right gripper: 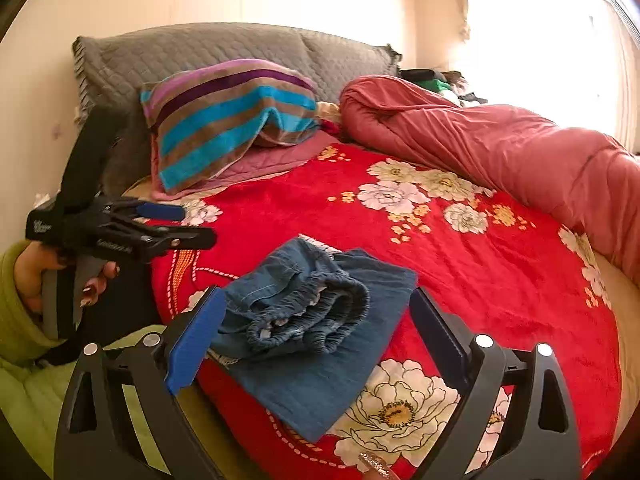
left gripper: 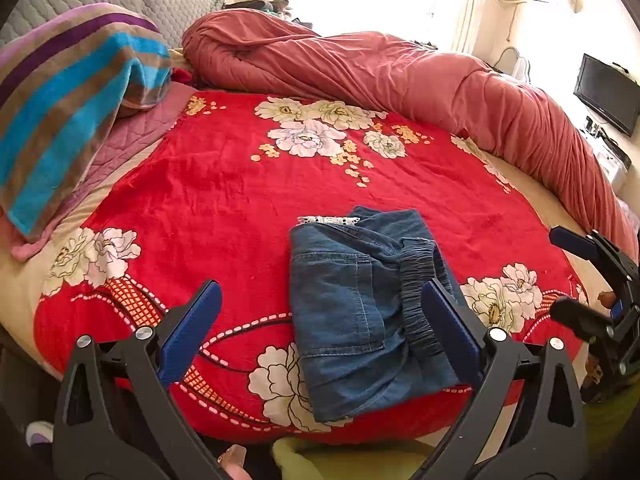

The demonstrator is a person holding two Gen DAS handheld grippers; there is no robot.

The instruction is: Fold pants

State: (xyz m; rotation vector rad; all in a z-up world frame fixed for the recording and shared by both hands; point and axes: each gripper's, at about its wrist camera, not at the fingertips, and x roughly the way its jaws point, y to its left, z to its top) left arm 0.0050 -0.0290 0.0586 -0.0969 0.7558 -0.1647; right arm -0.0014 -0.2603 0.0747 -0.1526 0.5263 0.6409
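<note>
While the striped towel [left gripper: 76, 92] drapes over a pillow at the far left of the bed, beside the grey quilted headboard cushion [right gripper: 208, 48], the left tongs [left gripper: 320, 328] stand wide, their blue pads apart and gripping nothing. Between and just beyond those pads lie the denim pants [left gripper: 360, 312], folded into a compact bundle on the red floral blanket [left gripper: 224, 200], near the bed's front edge. Their elastic waistband [left gripper: 416, 292] sits on top, toward the right pad, and a back pocket faces up. Behind, a rolled pink-red duvet [left gripper: 400, 76] runs along the far side of the bed. Further right, the right tongs [right gripper: 316, 332] are also spread wide over the pants [right gripper: 312, 340] and hold nothing. At the far right edge a dark television [left gripper: 608, 92] hangs on the wall.
</note>
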